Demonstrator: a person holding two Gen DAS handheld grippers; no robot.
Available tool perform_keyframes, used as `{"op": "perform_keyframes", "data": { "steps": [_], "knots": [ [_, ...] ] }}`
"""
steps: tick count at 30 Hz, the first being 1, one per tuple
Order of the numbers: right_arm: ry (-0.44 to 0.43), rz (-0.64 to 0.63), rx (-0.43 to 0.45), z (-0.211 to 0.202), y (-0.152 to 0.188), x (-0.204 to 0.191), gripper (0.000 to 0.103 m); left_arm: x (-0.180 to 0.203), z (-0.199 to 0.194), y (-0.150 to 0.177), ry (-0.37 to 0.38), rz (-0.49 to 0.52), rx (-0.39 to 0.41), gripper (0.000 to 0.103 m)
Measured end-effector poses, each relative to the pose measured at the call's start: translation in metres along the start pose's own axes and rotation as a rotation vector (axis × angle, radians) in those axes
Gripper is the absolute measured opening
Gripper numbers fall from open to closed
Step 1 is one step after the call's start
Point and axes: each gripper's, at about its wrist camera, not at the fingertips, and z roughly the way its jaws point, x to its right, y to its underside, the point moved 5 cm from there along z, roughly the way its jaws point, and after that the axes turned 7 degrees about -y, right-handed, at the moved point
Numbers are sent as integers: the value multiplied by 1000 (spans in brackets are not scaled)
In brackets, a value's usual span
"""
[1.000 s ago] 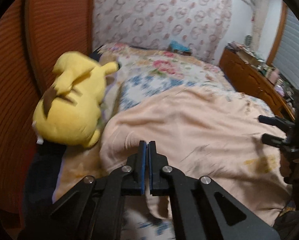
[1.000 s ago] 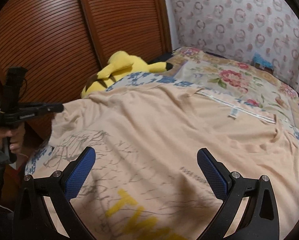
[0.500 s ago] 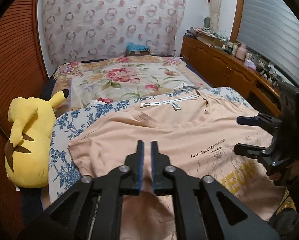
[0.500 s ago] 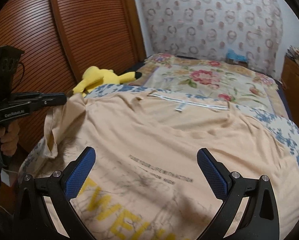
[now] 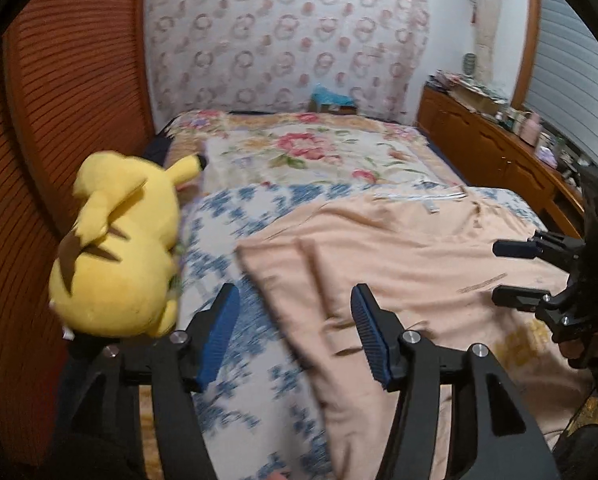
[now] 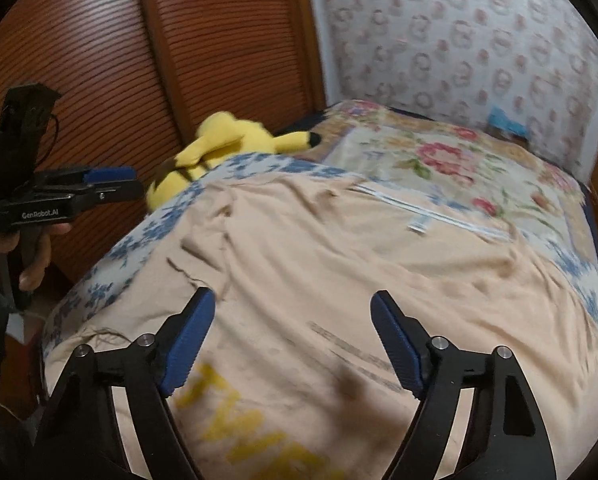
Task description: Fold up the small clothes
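Observation:
A peach T-shirt (image 6: 339, 280) with yellow letters lies spread on the bed, its white neck label toward the far side. It also shows in the left wrist view (image 5: 399, 272), with its left edge rumpled. My left gripper (image 5: 295, 316) is open and empty, hovering over the shirt's left edge. It appears from the side in the right wrist view (image 6: 111, 184). My right gripper (image 6: 293, 320) is open and empty above the shirt's printed front. It shows at the right in the left wrist view (image 5: 515, 272).
A yellow plush toy (image 5: 119, 248) lies at the bed's left edge beside the brown slatted wardrobe doors (image 6: 179, 60). A floral quilt (image 5: 319, 156) covers the far bed. A cluttered wooden dresser (image 5: 499, 152) runs along the right.
My left gripper was shut on the shirt's left edge and has opened, letting the cloth drop onto the bed. The shirt's left side now lies rumpled. The right gripper stayed open.

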Motion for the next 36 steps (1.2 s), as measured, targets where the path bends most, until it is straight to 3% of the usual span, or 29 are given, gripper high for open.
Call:
{"op": "perform_keyframes", "data": {
  "steps": [4, 12, 18, 25, 29, 32, 36],
  "knots": [
    [-58, -61, -26, 24, -12, -21, 70, -17, 5, 16, -43, -21, -17, 61],
    [-187, -166, -98, 75, -25, -62, 45, -35, 10, 36, -61, -74, -40, 65],
    [-227, -220, -174, 112, -22, -82, 39, -44, 14, 43, -71, -80, -49, 66],
    [-176, -292, -221, 132, -15, -86, 36, -45, 15, 44, -64, -84, -50, 66],
    [-137, -304, -219, 131, -16, -80, 9, -40, 18, 46, -47, -77, -59, 66],
    [-149, -270, -194, 125, -22, -71, 3, -35, 20, 44, -42, -71, -58, 66],
    [-131, -209, -122, 108, -37, -55, 2, -29, 20, 42, -37, -64, -56, 66]
  ]
}}
